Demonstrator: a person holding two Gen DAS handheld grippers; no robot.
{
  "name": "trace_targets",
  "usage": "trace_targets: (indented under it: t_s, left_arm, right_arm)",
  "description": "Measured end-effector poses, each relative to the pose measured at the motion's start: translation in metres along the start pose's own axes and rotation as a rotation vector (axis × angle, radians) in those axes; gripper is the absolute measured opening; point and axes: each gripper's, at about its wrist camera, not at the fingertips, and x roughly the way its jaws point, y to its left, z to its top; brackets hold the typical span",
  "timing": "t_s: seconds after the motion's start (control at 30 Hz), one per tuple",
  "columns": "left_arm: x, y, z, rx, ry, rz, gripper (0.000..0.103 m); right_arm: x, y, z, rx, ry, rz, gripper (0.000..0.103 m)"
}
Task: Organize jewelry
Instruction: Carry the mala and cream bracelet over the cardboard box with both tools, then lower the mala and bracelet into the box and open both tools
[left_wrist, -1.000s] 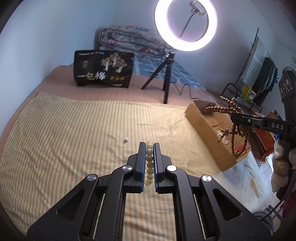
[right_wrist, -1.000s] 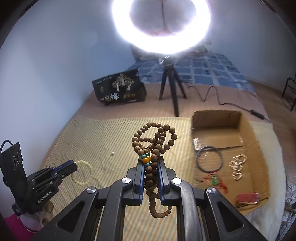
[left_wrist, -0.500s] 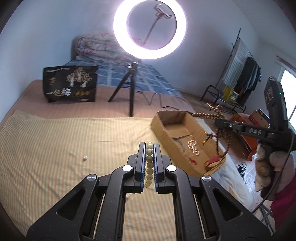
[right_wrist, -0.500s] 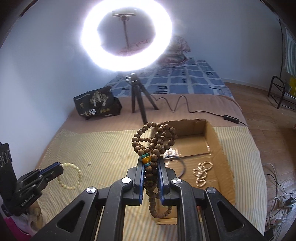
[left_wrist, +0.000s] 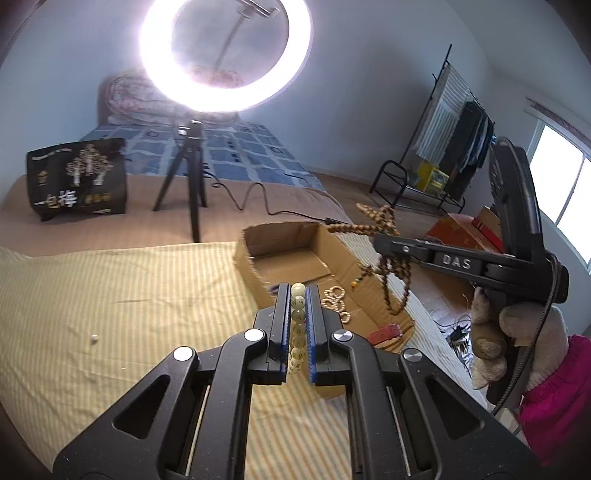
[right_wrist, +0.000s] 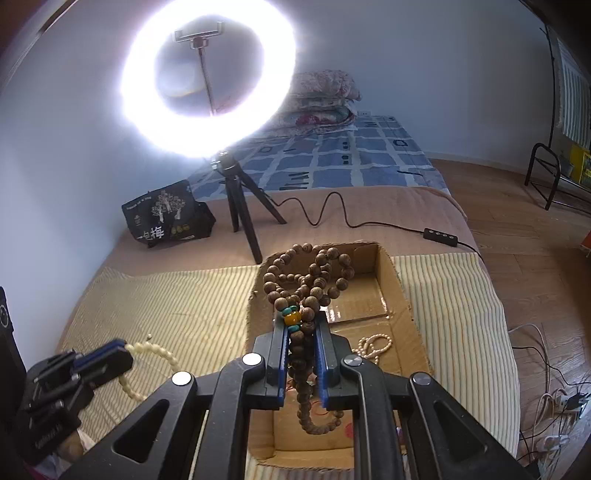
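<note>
cardboard box (right_wrist: 404, 291) on striped cloth (right_wrist: 166, 295) — holds pearl strand (right_wrist: 373, 345). right gripper (right_wrist: 302, 328) above it, clamped on wooden bead necklace (right_wrist: 306, 277); left gripper (left_wrist: 297, 295) beside box, clamped on pale bead bracelet (left_wrist: 297, 325).

A striped yellow cloth (left_wrist: 122, 295) covers the bed (right_wrist: 388, 201). On it sit a cardboard box (right_wrist: 402, 291), a ring-light tripod (left_wrist: 190, 177) and a black bag (left_wrist: 75, 181).

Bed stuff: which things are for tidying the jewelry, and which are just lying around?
For the job: brown wooden bead necklace, pale yellow bead bracelet, open cardboard box, white pearl strand.
Lying about: glowing ring light, black printed bag, folded floral quilts.
</note>
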Motion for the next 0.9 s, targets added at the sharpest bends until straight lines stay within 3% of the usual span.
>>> trace_targets:
  t_s: [0.4,0.9]
  left_arm:
    - [0.040,-0.036,-0.004,0.033,0.053,-0.045,0.005]
    - [0.065,-0.044,-0.002,0.049,0.084,-0.060,0.005]
  right_arm:
    - [0.028,-0.020,0.007,0.010,0.034,0.015,0.010]
    - [0.061,-0.026,0.014,0.001,0.064,0.012,0.011]
